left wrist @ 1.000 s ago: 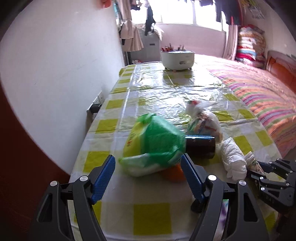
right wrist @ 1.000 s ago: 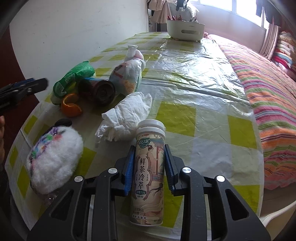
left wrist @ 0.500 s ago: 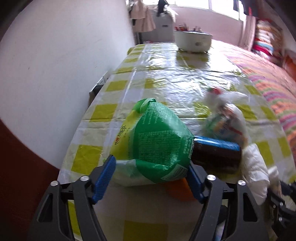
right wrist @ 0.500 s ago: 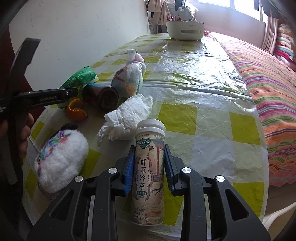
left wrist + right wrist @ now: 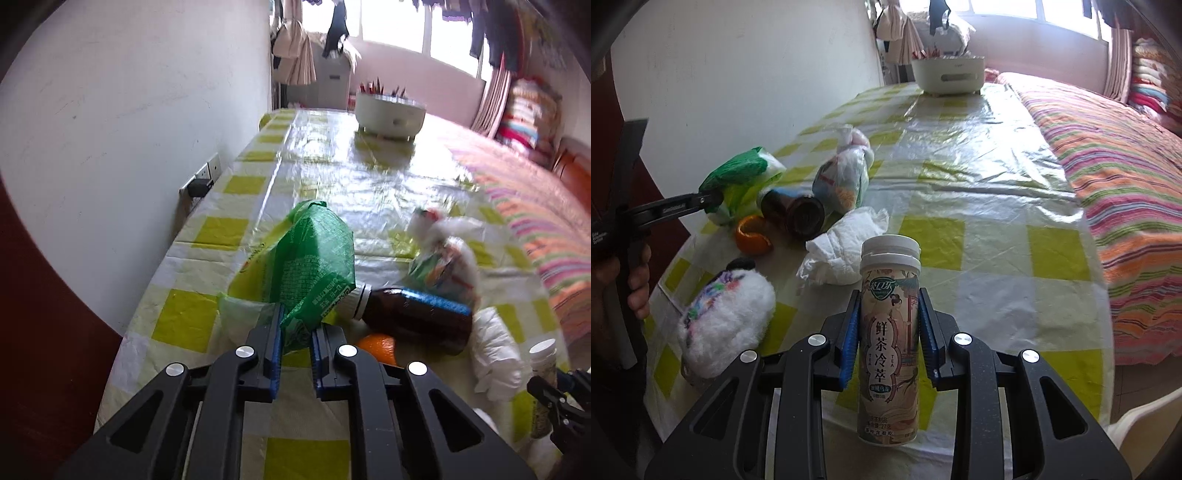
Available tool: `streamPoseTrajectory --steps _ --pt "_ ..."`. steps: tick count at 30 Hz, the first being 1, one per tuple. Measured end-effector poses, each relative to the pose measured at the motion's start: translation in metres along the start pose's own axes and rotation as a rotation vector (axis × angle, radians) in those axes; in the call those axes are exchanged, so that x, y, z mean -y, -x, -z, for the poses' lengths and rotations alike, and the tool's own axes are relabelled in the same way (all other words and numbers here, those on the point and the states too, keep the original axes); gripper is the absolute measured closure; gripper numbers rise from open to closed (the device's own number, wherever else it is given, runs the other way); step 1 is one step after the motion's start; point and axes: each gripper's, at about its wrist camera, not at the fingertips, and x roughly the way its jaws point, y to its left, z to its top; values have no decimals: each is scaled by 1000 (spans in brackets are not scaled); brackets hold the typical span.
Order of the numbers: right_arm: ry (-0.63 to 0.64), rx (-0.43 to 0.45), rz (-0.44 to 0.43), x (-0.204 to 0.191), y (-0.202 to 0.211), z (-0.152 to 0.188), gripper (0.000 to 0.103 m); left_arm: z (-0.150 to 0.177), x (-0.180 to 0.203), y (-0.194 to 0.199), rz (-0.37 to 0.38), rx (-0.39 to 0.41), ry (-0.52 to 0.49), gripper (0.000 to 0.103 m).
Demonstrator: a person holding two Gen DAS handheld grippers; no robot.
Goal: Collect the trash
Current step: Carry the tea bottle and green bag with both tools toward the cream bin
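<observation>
Near the table's wall-side edge, the left gripper is clamped on the crumpled green-and-yellow plastic bag. The right gripper pinches an upright white-capped tea bottle with a printed label near the front edge.

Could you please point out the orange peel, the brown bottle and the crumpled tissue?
orange peel [image 5: 752, 236], right wrist view, on its hollow inner side.
brown bottle [image 5: 798, 214], right wrist view, on its round base.
crumpled tissue [image 5: 846, 247], right wrist view, on its middle folds.
</observation>
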Motion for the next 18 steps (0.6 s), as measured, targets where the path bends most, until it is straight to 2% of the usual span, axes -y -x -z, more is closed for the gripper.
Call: streamPoseTrajectory --steps 13,18 --pt "-27 90 12 15 51 16 75 15 22 69 134 126 -10 91" --pt "-41 126 24 26 73 24 75 21 33 83 221 119 -10 91"
